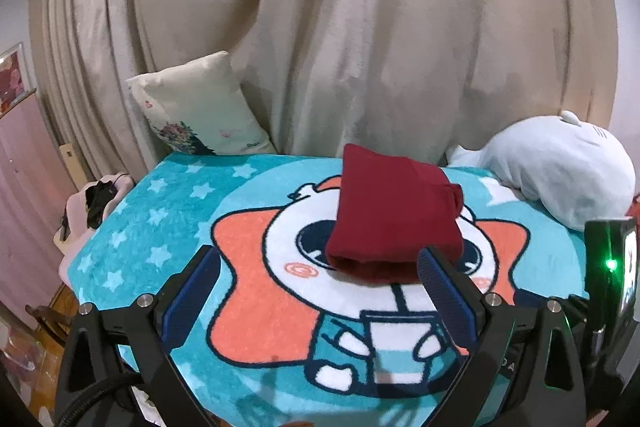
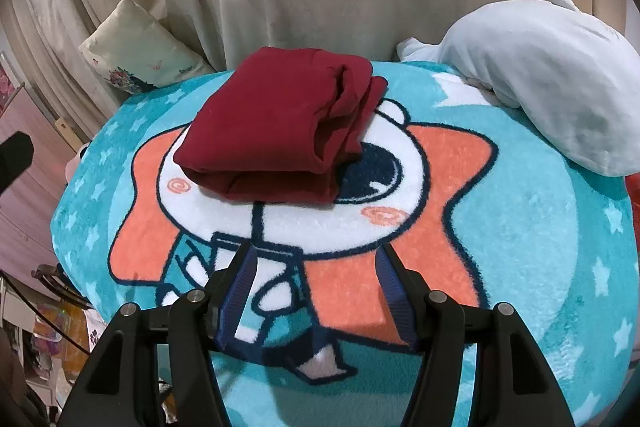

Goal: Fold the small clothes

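Spread left gripper (image 1: pixel 318 267), folded garment (image 1: pixel 394 223) beyond

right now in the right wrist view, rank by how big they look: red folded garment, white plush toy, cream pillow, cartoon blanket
1. cartoon blanket
2. white plush toy and red folded garment, too alike to rank; the plush is cut off by the frame edge
3. cream pillow, partly hidden and farthest back

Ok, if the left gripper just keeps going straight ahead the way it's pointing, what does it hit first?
Probably the folded red garment, whose near edge sits just beyond the open left gripper. Height is hard to judge, so it might skim the cartoon blanket first.
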### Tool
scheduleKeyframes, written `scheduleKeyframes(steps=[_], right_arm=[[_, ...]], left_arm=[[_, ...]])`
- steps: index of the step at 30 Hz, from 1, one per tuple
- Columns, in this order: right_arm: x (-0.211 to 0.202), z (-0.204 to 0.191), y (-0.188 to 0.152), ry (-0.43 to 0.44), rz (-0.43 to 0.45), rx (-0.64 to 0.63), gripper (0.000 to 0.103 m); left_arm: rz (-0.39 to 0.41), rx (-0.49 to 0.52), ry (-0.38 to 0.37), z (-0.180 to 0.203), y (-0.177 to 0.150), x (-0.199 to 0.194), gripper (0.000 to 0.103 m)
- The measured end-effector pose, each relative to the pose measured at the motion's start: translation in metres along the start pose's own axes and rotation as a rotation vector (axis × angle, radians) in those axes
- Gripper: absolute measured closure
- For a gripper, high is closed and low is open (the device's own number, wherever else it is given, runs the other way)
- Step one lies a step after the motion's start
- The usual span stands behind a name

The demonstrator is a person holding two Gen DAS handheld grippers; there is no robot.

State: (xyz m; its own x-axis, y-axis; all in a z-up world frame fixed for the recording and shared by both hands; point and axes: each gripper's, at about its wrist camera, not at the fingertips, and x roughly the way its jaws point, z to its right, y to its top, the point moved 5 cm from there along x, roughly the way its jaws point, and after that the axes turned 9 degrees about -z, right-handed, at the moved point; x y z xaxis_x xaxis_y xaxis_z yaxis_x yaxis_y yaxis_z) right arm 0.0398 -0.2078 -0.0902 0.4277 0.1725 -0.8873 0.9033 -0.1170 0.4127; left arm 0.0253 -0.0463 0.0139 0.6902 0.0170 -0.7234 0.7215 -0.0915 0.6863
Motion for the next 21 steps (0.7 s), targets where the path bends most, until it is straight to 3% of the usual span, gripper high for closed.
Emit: scheduleKeyframes(steps=[21], right_arm=[[0.009, 0.012, -0.002, -0.025, -0.022, 0.022, 0.035]], left_arm=[[-0.134, -0.005, -0.083, 0.015, -0.012, 0.029, 0.004]])
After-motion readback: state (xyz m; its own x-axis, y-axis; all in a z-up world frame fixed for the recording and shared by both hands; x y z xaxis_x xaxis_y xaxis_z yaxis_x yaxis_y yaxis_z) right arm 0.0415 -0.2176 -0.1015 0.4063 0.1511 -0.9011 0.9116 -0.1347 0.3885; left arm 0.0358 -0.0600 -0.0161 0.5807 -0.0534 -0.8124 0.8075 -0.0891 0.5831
